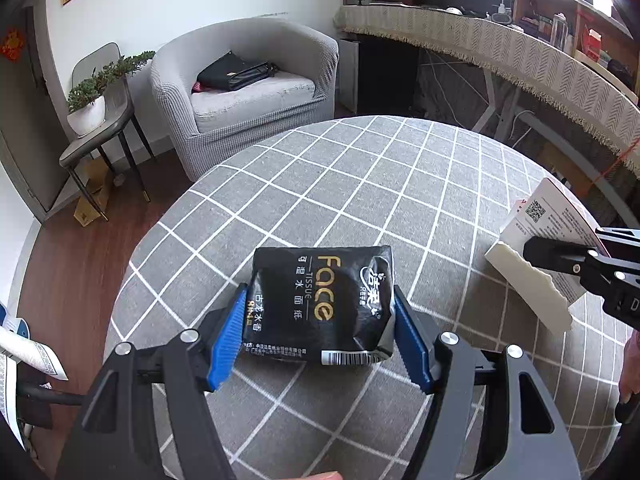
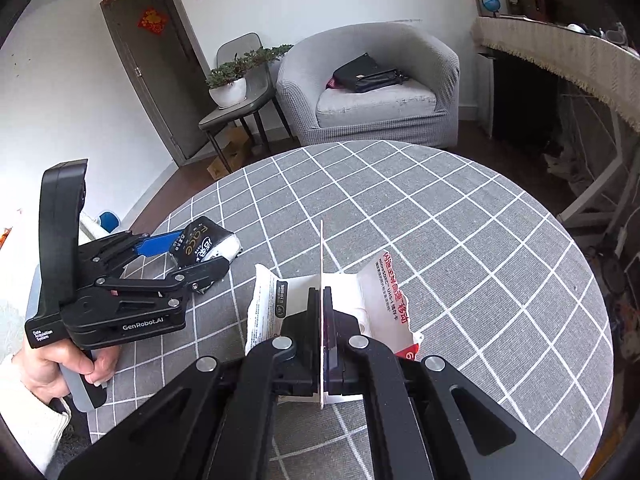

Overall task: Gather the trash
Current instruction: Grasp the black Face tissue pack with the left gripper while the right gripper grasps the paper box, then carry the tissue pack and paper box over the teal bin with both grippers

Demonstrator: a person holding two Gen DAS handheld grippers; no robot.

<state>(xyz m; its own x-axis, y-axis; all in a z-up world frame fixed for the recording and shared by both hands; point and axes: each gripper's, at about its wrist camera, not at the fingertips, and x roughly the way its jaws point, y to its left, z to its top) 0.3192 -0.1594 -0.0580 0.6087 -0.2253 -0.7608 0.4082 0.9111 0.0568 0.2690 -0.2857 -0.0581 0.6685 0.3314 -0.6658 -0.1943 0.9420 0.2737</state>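
A black tissue pack (image 1: 320,296) printed "Face" lies on the round table with the grey checked cloth (image 1: 360,180). My left gripper (image 1: 320,332) has its blue pads (image 1: 228,336) pressed against the pack's two sides. The right wrist view shows the same grip from the side, with the left gripper (image 2: 188,256) around the tissue pack (image 2: 204,242). My right gripper (image 2: 322,300) is shut on a torn white package (image 2: 384,292) with red print, its flat card held edge-on between the jaws. That white package (image 1: 532,276) and the right gripper (image 1: 560,258) sit at the right of the left wrist view.
Beyond the table stand a grey armchair (image 1: 248,84) with a black bag on it and a chair bearing a potted plant (image 1: 88,108). A long desk with a fringed cloth (image 1: 520,52) runs along the right. A hand (image 2: 60,364) holds the left gripper's handle.
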